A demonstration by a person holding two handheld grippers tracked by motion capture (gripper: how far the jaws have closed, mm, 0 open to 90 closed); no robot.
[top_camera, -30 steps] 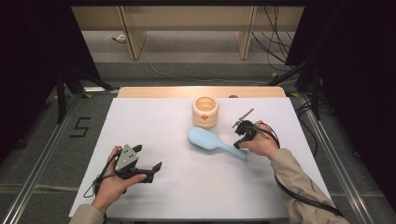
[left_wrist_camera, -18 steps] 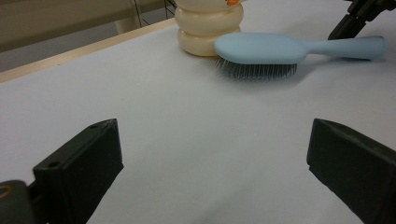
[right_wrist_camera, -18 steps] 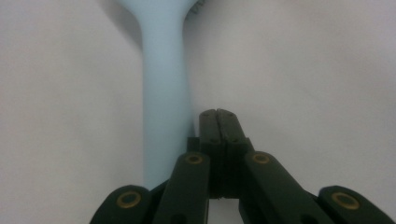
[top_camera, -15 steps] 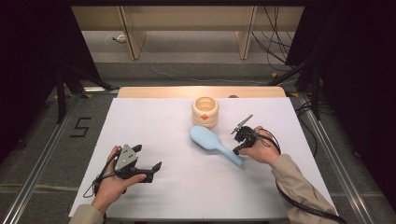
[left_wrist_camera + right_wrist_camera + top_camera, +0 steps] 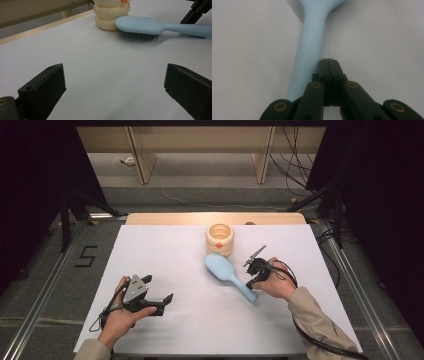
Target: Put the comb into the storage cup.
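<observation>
White table [image 5: 190, 330]; hairbrush [image 5: 227, 274] bristles visible from left tool [image 5: 162, 302], jaws spread; right tool [image 5: 328, 65] closed beside handle.

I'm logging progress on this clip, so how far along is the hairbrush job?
Done: the blue hairbrush lies bristles down, its head against the cream pot. In hand: the right gripper is beside the handle, jaws shut and empty. Left: grasping the brush; the left gripper rests open, apart.
</observation>
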